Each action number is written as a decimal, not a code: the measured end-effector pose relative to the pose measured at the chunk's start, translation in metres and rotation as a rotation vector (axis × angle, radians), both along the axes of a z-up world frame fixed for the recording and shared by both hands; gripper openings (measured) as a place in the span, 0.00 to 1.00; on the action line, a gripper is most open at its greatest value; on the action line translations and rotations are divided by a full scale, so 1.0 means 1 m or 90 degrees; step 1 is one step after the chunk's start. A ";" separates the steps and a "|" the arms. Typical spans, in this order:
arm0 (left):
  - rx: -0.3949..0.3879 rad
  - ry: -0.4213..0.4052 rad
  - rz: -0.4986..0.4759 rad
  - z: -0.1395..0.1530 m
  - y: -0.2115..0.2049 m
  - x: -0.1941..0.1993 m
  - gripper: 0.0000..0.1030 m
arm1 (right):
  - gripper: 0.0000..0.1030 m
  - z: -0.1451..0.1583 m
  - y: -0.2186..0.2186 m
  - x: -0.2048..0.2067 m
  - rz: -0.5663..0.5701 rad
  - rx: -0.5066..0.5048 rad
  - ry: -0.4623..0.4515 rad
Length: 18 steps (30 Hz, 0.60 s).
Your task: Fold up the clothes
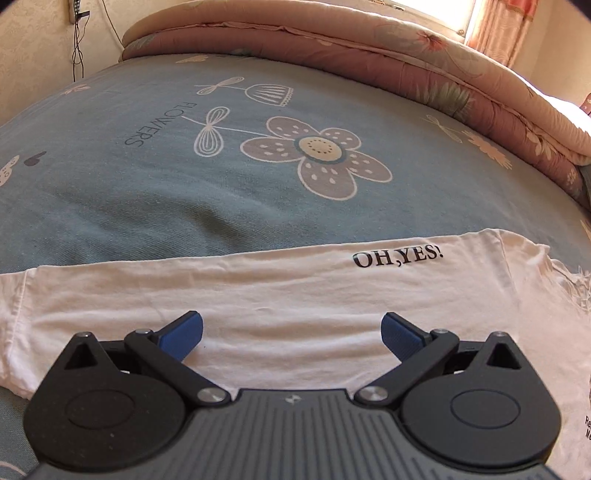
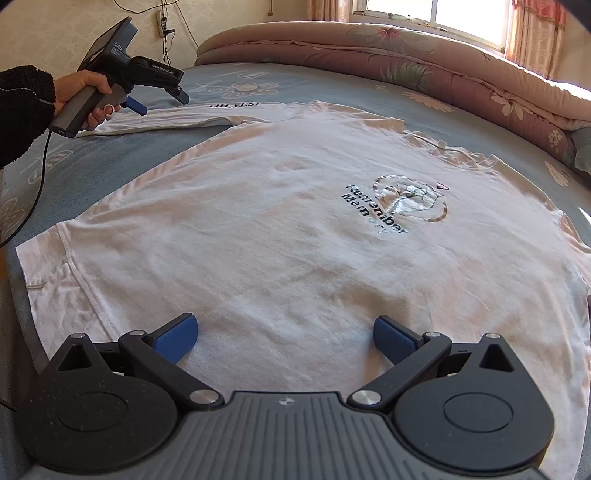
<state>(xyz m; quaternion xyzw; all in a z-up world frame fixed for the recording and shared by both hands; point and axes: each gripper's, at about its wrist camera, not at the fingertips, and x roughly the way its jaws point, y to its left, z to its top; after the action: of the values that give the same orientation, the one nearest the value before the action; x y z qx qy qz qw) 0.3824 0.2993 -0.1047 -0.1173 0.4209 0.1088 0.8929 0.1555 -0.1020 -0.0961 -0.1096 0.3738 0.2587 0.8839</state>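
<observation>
A white T-shirt [image 2: 280, 221] lies spread flat on the bed, printed with "Remember Memory" and a silver emblem. One sleeve [image 1: 280, 295] marked "OH,YES!" stretches out to the far left. My left gripper [image 1: 291, 334] hovers open just above that sleeve, nothing between its blue pads. In the right wrist view the left gripper [image 2: 162, 103] shows at the upper left, held by a hand in a dark fuzzy sleeve. My right gripper [image 2: 284, 338] stands open over the shirt's near part, by the other sleeve [image 2: 55, 258] at the left.
The bed is covered by a blue-grey sheet [image 1: 147, 177] with flower prints. A folded pink floral quilt [image 2: 406, 62] runs along the far side under a bright window [image 2: 432, 14]. A cable [image 2: 33, 192] trails from the left gripper across the sheet.
</observation>
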 end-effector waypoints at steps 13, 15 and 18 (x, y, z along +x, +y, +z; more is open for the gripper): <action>-0.045 -0.005 -0.022 0.056 -0.051 -0.026 0.99 | 1.00 0.006 -0.012 -0.001 -0.065 0.043 0.001; -0.081 0.011 -0.078 0.065 -0.078 -0.038 0.99 | 1.00 0.012 -0.023 0.002 -0.094 0.071 0.006; -0.126 0.031 -0.148 0.071 -0.120 -0.059 0.99 | 1.00 0.021 -0.040 0.004 -0.133 0.104 -0.003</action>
<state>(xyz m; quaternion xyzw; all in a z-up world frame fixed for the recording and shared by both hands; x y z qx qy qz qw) 0.3238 0.1792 -0.0339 -0.1528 0.4621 -0.0345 0.8729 0.1593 -0.1420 -0.0754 0.0020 0.3586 0.1948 0.9129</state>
